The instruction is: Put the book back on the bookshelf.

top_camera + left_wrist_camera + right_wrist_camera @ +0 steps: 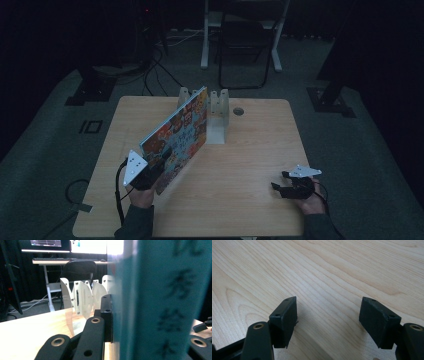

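Book: I count one picture book (179, 136), its cover busy with colours, held tilted above the counter (250, 165) on my left half, its far upper corner just in front of the rack. In the left gripper view its teal spine (160, 300) with dark printed characters stands right before the camera.

Left tongs: my left tongs (152, 175) are clamped on the book's near lower edge; in the left gripper view one black pad (106, 317) lies flat against the book's side.

Right tongs: my right tongs (280, 187) sit low over the counter's near right part, well apart from the book. In the right gripper view the right tongs (328, 322) stand wide, with bare wood grain between the two pads and nothing gripped.

Hands: I see two, one behind each pair of tongs, coming in from the near edge.

Rack: one white rack (216, 112) at the far middle of the counter; in the left gripper view I can make out at least three upright white dividers (82, 301), and the exact count is hard to tell.

Counter: one, light wood, with one small round hole (238, 111) just right of the rack.

Background: one dark chair (245, 45) stands on the floor beyond the counter.
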{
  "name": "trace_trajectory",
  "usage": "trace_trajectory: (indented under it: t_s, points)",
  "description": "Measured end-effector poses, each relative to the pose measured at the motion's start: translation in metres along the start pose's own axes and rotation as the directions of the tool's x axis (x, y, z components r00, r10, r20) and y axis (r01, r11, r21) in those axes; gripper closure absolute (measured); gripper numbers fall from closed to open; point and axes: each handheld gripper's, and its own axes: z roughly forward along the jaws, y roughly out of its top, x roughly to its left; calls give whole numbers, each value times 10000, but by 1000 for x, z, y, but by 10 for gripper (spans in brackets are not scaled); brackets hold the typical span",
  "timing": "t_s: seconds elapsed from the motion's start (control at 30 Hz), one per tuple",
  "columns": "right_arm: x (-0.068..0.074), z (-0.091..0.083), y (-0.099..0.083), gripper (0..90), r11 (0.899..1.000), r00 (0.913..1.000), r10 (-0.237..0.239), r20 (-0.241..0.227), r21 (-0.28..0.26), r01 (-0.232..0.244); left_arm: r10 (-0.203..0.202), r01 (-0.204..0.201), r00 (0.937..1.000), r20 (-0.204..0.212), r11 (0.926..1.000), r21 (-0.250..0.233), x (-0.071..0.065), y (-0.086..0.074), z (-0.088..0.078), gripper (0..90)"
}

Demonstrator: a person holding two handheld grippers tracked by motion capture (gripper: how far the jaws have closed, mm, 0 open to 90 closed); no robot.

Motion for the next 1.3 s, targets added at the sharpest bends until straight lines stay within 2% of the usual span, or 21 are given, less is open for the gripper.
trace_trajectory:
  t_s: [0.43, 0.77, 1.3]
  points:
    - [0, 0, 0, 301, 10000, 10000, -1, 2, 2, 1, 94, -90, 9995, -296, 9998, 162, 0, -1, 0, 811]
    - [0, 0, 0, 301, 10000, 10000, 2, -1, 1, -2, 171, -166, 9982, -569, 9998, 95, 1, 1, 0, 811]
    - [0, 0, 0, 300, 10000, 10000, -1, -3, 1, 1, -21, 29, 9951, -986, 10000, 76, 2, 1, 1, 811]
